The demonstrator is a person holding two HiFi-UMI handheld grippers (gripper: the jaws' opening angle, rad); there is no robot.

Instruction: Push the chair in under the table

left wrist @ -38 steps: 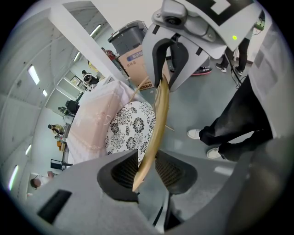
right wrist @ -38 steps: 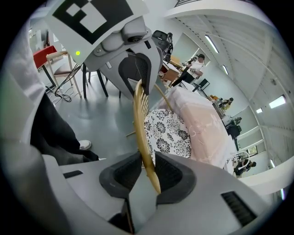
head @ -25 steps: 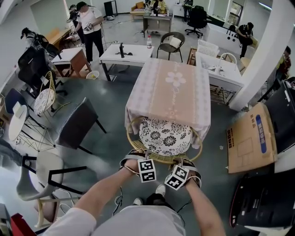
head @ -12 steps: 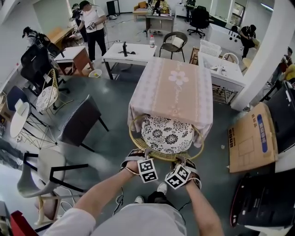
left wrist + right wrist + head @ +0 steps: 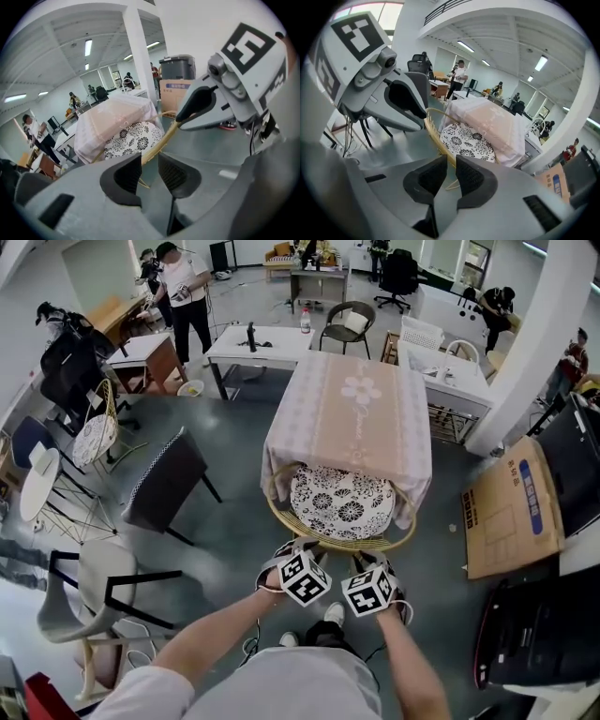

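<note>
- Left forearm reaches forward toward the table (image 5: 352, 418); the left gripper (image 5: 294, 547) has its jaws narrowed onto the chair (image 5: 342, 505) at its back rim.
- Chair: seat partly under the table's near edge.
- Right forearm runs parallel; the right gripper (image 5: 367, 560) clamps the same rim.

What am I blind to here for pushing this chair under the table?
- Chair legs: head view, hidden beneath the floral cushion and chair rim.
- Table legs and the space under the table: every view, hidden by the tablecloth.
- Cushion's far edge: under the tablecloth hem.
- Left gripper and right gripper jaw contact on the rim: head view, covered by marker cubes.
</note>
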